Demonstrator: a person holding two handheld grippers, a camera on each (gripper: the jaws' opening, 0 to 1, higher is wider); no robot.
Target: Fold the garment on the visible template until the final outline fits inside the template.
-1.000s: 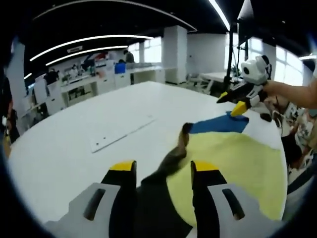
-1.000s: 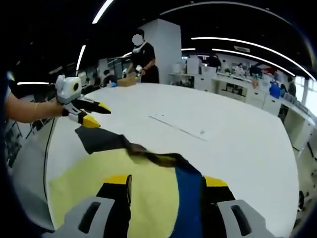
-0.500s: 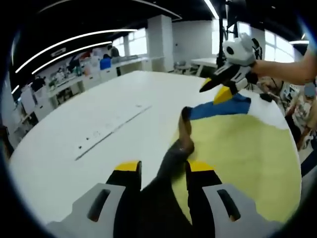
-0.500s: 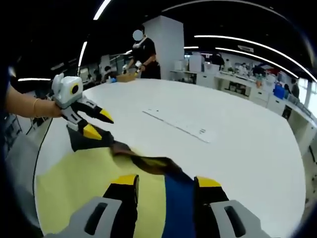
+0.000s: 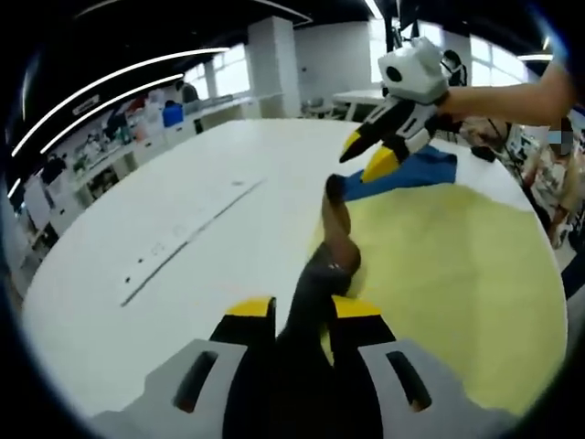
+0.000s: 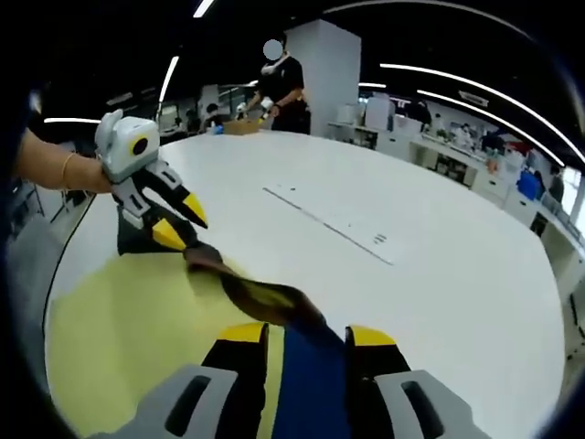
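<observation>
dark garment (image 5: pixel 331 265) with a blue part (image 5: pixel 411 172), twisted into a rope, stretched taut above the pale yellow template (image 5: pixel 457 283).

We hold our left gripper (image 5: pixel 303 309) with its jaws pinched close on the garment (image 5: pixel 322 274). Our right gripper (image 6: pixel 298 336) is likewise clamped on that cloth, both forearms reaching in from opposite sides.

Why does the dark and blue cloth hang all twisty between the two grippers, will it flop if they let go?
Probably yes. The dark and blue cloth garment sags and twists into a rope between the left gripper and right gripper, so it looks soft and floppy, not stiff. It seems light, since a pinch at each end lifts it. Released, it would likely crumple onto the pale yellow template.
</observation>
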